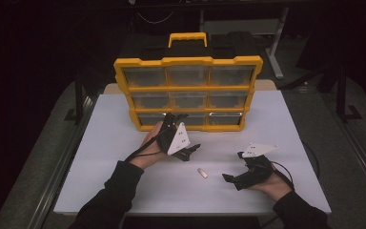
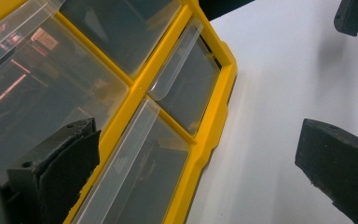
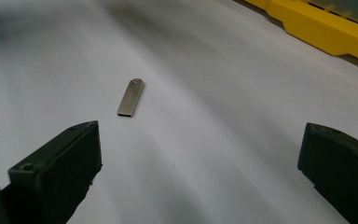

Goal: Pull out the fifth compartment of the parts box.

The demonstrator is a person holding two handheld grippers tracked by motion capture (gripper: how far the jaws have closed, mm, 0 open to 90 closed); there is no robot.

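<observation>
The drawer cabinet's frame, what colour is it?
Yellow frame, with clear drawers; best in the high view.

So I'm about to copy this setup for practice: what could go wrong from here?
1. The small flat metal stick lies flush on the white table; the open right gripper could skid it away rather than pick it up.
2. The open left gripper sits close against the upright yellow organizer, one jaw over a clear drawer. A careless pull may tip or drag the organizer.
</observation>
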